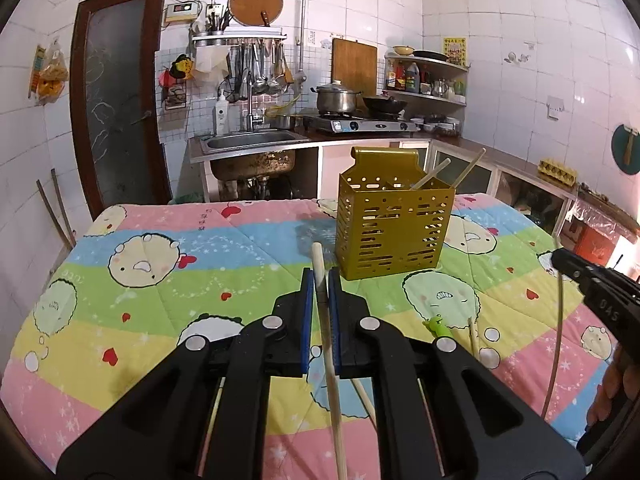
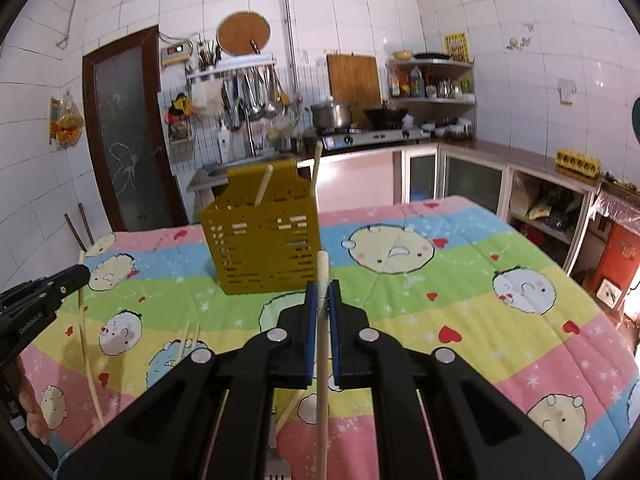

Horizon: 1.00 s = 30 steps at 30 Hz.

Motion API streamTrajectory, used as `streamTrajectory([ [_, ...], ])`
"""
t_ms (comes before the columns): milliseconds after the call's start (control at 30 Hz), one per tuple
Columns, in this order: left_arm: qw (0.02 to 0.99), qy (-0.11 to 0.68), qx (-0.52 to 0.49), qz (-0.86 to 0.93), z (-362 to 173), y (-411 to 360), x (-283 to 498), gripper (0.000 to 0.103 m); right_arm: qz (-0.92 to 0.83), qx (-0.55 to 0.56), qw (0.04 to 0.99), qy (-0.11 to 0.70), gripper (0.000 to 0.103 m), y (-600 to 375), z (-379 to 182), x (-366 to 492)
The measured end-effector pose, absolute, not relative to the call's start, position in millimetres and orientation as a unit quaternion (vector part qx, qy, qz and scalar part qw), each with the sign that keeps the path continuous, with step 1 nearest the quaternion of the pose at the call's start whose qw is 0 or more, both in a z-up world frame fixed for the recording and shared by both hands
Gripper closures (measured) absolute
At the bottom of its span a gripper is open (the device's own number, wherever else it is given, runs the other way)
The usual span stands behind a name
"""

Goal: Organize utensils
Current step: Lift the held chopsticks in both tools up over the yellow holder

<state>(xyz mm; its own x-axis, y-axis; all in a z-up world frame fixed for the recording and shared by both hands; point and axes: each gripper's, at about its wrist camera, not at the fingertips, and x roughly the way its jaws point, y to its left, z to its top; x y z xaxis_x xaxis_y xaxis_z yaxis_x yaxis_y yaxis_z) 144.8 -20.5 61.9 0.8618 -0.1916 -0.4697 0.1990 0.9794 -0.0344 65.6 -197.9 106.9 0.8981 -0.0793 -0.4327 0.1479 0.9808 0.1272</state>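
A gold perforated utensil holder [image 1: 394, 228] stands upright on the quilt-covered table and holds two chopsticks [image 1: 466, 170]; it also shows in the right wrist view [image 2: 264, 244]. My left gripper [image 1: 321, 280] is shut on a wooden chopstick [image 1: 326, 332], held above the quilt in front of the holder. My right gripper [image 2: 323, 292] is shut on another wooden chopstick [image 2: 322, 344], to the right of the holder. Loose chopsticks [image 2: 186, 340] lie on the quilt. A fork [image 2: 278, 466] lies under my right gripper.
The table carries a colourful cartoon quilt [image 1: 160, 280]. A small green frog piece [image 1: 438, 325] lies on it beside a chopstick. Behind stand a sink [image 1: 252, 140], a stove with pots [image 1: 360, 120] and cabinets along the right wall [image 2: 540, 200].
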Motion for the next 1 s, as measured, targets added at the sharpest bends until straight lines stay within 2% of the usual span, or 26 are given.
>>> streamTrajectory([
  [567,0.975,0.196,0.004,-0.102,78,-11,115,0.098,-0.069,0.074,0.984,0.147,0.097,-194,139,18],
  [1000,0.978,0.178,-0.019,-0.108,103,-5,121,0.098,-0.075,0.069,0.989,0.107,0.097,-194,168,16],
])
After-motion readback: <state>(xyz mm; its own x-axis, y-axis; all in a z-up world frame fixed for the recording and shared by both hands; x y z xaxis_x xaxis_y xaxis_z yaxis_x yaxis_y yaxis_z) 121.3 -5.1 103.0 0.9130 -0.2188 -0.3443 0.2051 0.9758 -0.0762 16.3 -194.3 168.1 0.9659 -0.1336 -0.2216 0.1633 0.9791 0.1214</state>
